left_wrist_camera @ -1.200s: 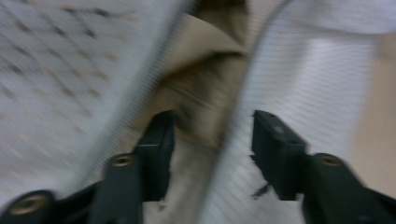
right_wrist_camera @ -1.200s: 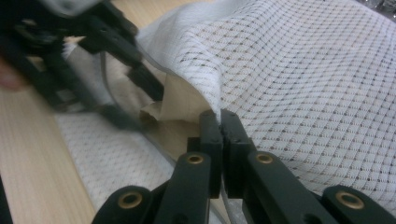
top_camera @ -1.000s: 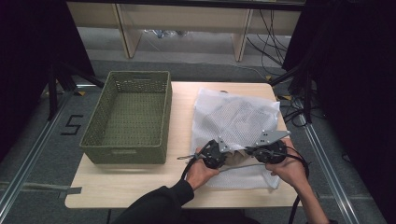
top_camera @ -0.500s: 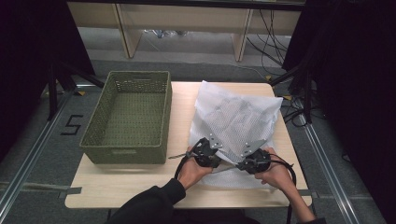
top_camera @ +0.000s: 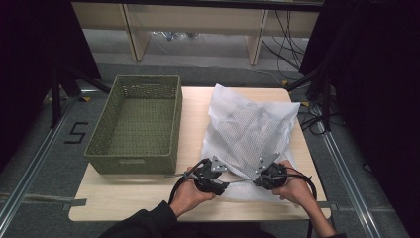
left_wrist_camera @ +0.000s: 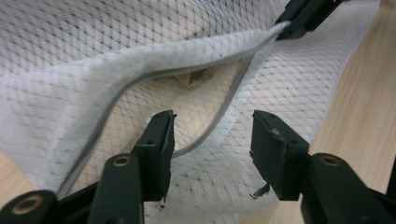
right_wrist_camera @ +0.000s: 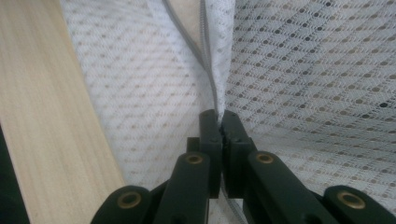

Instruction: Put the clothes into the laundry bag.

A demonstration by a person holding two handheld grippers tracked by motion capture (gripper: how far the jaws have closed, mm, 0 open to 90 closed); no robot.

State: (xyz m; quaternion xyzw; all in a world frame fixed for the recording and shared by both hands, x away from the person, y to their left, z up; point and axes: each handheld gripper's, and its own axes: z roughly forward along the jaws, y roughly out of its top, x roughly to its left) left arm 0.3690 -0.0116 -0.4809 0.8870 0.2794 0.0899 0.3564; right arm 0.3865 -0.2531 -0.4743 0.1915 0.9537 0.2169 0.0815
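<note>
A white mesh laundry bag (top_camera: pixel 250 129) lies on the right half of the wooden table (top_camera: pixel 148 196), its zippered mouth toward the front edge. My left gripper (top_camera: pixel 227 181) is at the bag's front left corner. Its jaws have just been opening and stand apart (left_wrist_camera: pixel 212 122). The lower grey zipper edge (left_wrist_camera: pixel 224 105) runs between them, and the pads do not press it. My right gripper (top_camera: pixel 251 181) is shut (right_wrist_camera: pixel 219 116) on the bag's upper zipper edge (right_wrist_camera: pixel 205 56), lifting it slightly. Its tips (left_wrist_camera: pixel 299 18) show at the top right of the left gripper view.
A green woven basket (top_camera: pixel 136 124) stands on the left half of the table, beside the bag. Cables trail from both grippers toward the front edge. Dark stands and floor cables flank the table.
My left gripper has let go of the bag's edge, opened and slid left toward the front. My right gripper has come down and nearer with the zipper edge still held.
</note>
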